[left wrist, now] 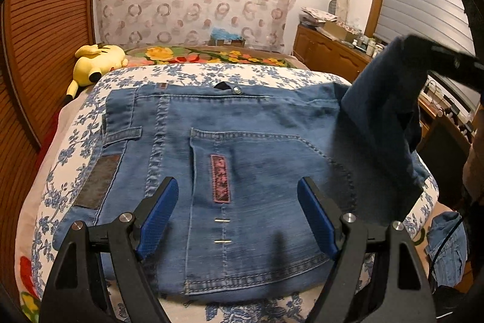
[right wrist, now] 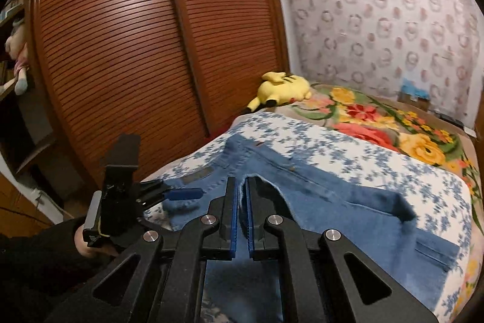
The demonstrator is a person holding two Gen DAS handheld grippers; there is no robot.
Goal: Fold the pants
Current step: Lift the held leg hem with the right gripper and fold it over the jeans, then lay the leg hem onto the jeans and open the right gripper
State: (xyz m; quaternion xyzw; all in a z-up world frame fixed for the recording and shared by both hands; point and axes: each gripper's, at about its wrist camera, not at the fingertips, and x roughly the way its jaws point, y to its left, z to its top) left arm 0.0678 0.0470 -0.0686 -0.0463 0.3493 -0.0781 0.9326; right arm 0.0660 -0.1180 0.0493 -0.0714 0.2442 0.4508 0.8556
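Note:
Blue denim pants (left wrist: 242,147) lie on the bed, seat and back pocket facing up, waistband toward the far side. My left gripper (left wrist: 239,202) is open and empty, its blue pads (left wrist: 157,211) hovering just above the pocket area. My right gripper (right wrist: 241,189) is shut on the pants' leg end (right wrist: 263,186) and holds it lifted over the bed; in the left wrist view that leg (left wrist: 387,123) hangs raised at the right, under the right gripper (left wrist: 453,62). The left gripper also shows in the right wrist view (right wrist: 184,194), low over the denim.
The bed has a blue-flowered white cover (left wrist: 211,71) and a bright floral blanket (right wrist: 393,123) beyond. A yellow plush toy (left wrist: 96,59) lies at the far left. A slatted wooden wardrobe (right wrist: 136,50) stands along the left. Other denim (left wrist: 447,247) lies off the bed's right edge.

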